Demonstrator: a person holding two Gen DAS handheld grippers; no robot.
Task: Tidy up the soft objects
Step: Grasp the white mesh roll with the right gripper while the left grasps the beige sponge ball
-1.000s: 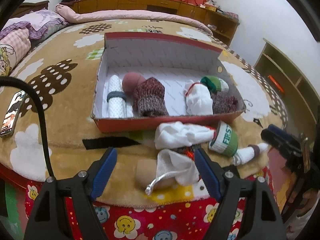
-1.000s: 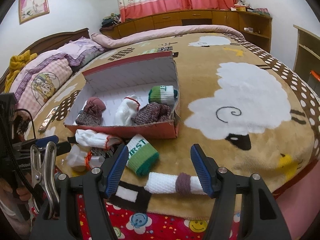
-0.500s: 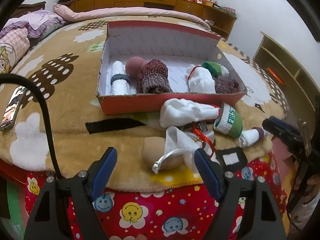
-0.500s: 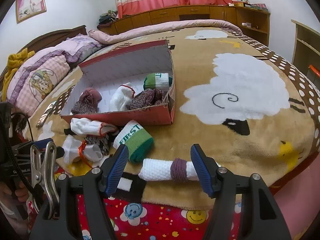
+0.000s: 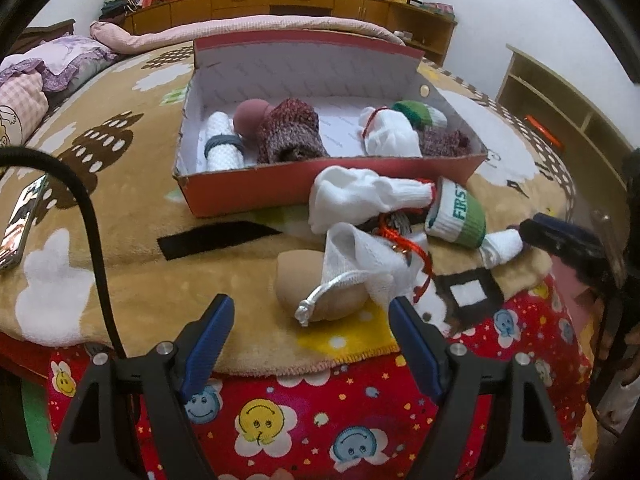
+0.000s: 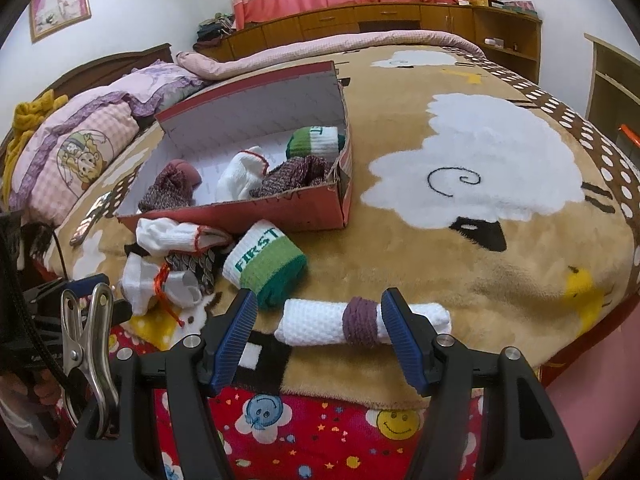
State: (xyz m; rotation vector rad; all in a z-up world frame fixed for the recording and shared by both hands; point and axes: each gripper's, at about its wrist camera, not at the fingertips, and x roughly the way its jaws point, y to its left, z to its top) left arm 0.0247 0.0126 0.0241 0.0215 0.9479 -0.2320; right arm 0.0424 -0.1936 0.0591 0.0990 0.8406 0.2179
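Note:
A red shoebox (image 5: pixel 304 190) (image 6: pixel 256 216) sits on the bed with several rolled socks inside. In front of it lie loose socks: a white pair with red trim (image 5: pixel 360 196) (image 6: pixel 168 234), a green and white "FIRST" roll (image 5: pixel 456 216) (image 6: pixel 266 266), a tan roll in white mesh (image 5: pixel 320 292), and a white roll with a purple band (image 6: pixel 352 322) (image 5: pixel 502 246). My left gripper (image 5: pixel 310 320) stands open just short of the tan roll. My right gripper (image 6: pixel 320 320) stands open, its fingers either side of the purple-banded roll, with the right pad close to it.
A phone (image 5: pixel 20 222) lies on the blanket at the left, near a black cable (image 5: pixel 94 240). Pillows (image 6: pixel 80 148) lie at the head of the bed. Wooden cabinets (image 6: pixel 360 24) line the far wall and a shelf unit (image 5: pixel 560 112) stands at the right.
The left gripper has drawn back and sunk a little, so the box and socks sit higher in its view. The right gripper has closed in on the purple-banded roll.

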